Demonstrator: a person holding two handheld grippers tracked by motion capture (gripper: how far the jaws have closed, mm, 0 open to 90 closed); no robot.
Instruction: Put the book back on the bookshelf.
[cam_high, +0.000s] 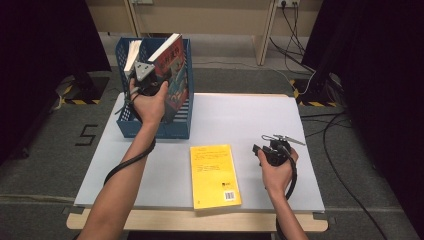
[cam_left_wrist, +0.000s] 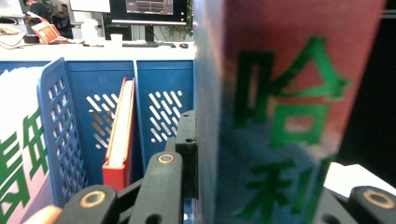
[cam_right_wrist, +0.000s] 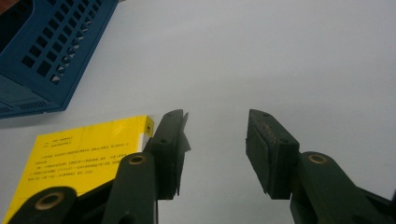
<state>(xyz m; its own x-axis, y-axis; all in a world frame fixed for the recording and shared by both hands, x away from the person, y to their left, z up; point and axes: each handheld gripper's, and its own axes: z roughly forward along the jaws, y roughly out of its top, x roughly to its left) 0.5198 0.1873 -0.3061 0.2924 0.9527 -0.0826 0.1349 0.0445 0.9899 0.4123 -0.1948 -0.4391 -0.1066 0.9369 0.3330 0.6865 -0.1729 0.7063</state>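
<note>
Red book (cam_high: 172, 75) clamped in left gripper (cam_high: 145, 80), tilted over blue file rack (cam_high: 155, 127), likely angled to slot into free compartment. Right gripper (cam_high: 267, 150) parked on table (cam_high: 240, 115), jaws apart, empty. Yellow book (cam_high: 214, 176) flat beside it, probably next. Left gripper view reveals thin red book (cam_left_wrist: 119, 135) already standing inside.

The high view is evenly lit from above; the white table (cam_high: 250, 120) is bright without harsh glare, while black curtains at both sides sink into darkness; shadows beneath the forearms are soft and short. In the left gripper view the red book (cam_left_wrist: 289, 102) sits so close that its green characters blur (the blue file rack (cam_left_wrist: 163, 93) behind is sharper); the right gripper view is crisp on the jaws, the table washing to pale grey.
</note>
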